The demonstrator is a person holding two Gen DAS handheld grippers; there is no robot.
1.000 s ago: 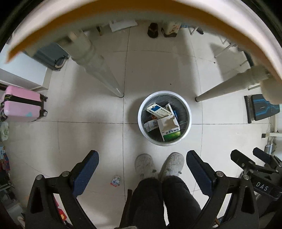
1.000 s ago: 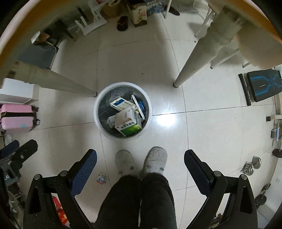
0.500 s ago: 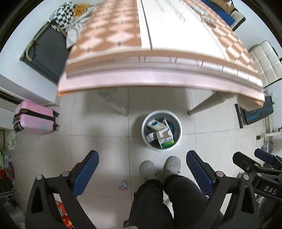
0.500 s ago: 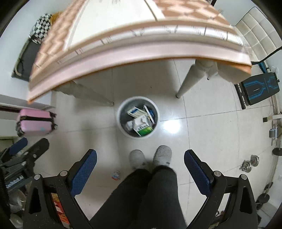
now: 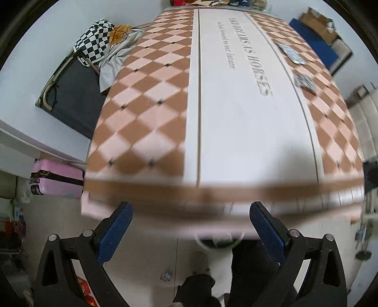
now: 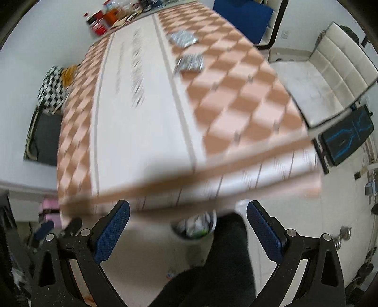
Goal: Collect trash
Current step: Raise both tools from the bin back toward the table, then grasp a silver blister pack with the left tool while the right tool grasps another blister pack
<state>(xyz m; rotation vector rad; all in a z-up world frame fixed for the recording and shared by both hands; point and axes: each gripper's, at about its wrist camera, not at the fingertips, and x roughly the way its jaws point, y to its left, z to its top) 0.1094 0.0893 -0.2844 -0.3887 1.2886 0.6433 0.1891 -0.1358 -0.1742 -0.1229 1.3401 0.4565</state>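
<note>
Two silvery wrappers lie on the checked tablecloth at the table's far right: one (image 5: 292,53) (image 6: 183,38) farther, one (image 5: 305,81) (image 6: 189,63) nearer. The white trash bin (image 6: 196,226), with cartons in it, stands on the floor under the table's near edge; only its rim (image 5: 218,242) shows in the left wrist view. My left gripper (image 5: 190,226) is open and empty, above the near table edge. My right gripper (image 6: 187,225) is open and empty too. A small wrapper (image 5: 166,276) lies on the floor.
The long table (image 5: 236,118) fills both views. A pink suitcase (image 5: 56,178) stands at left, a dark folding bed (image 5: 70,94) with checked cloth beyond. A white sofa (image 6: 319,78) and blue chair (image 6: 243,16) are at right. Bottles (image 6: 101,21) stand at the table's far end. The person's legs (image 6: 224,271) are below.
Both grippers have risen and tilted up from looking down at the bin to looking across the tabletop. The bin has slid under the table edge. Both stay open.
</note>
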